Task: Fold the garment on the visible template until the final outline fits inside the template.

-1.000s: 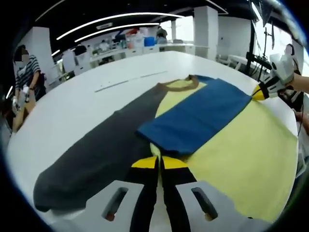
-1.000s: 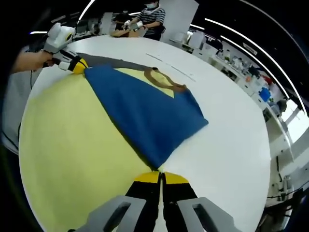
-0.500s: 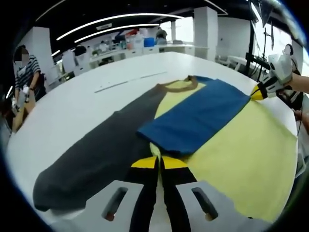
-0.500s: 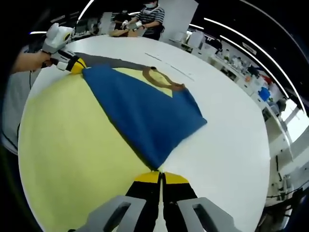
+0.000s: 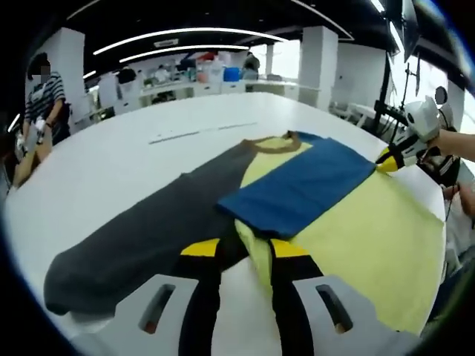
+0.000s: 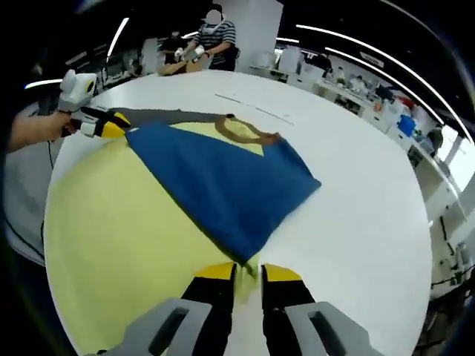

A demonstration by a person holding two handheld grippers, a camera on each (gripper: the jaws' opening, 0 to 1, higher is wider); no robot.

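On the white surface (image 5: pixel 111 170), both grippers (image 5: pixel 245 256) (image 6: pixel 249 274) stand parted astride the garment's (image 5: pixel 297 193) hem; release cleanly, I'd judge, without dragging the fold.

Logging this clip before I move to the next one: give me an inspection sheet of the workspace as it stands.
Surface: white table, large, rounded edge.
Job's things: garment lies flat on the table, with yellow body, blue sleeve folded across it and grey sleeve spread out to the side; brown collar. No separate template outline can be told apart.
Clutter: thin pale strip on the table beyond the collar.
Grippers: left gripper open, yellow cloth between its jaws; right gripper open at the blue sleeve's corner.
Cables: nothing seen.
Surroundings: person in a striped top at the table's far edge; benches, ceiling light strips.
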